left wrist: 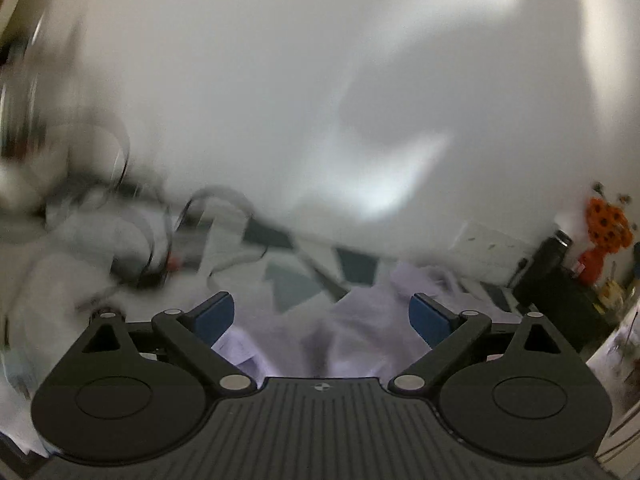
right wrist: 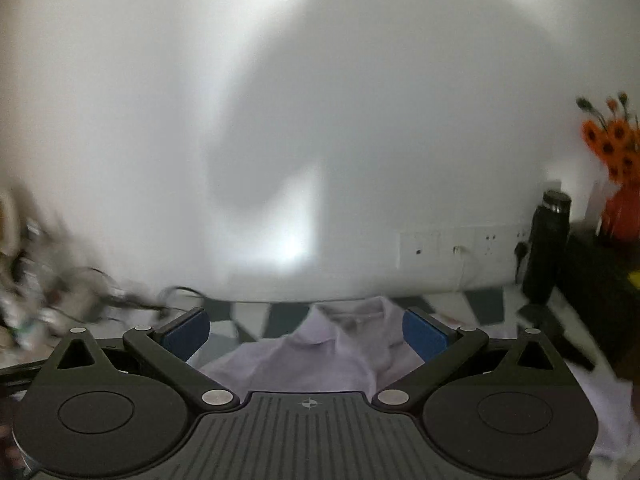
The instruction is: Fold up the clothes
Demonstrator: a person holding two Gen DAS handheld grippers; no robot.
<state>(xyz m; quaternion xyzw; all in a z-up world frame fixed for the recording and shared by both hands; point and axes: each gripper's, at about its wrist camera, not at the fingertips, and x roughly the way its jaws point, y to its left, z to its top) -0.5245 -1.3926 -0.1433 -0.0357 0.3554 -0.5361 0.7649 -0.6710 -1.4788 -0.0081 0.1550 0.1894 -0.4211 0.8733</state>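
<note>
Left gripper [left wrist: 322,316] and right gripper [right wrist: 306,334] both released, empty, above the lavender collared shirt [right wrist: 320,352]. Risk: crumpled fabric means regrasp catches several layers, skewing the fold.

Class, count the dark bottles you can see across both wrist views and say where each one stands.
1. The black bottle stands upright near the white wall, left of the orange flowers; others may be hidden.
</note>
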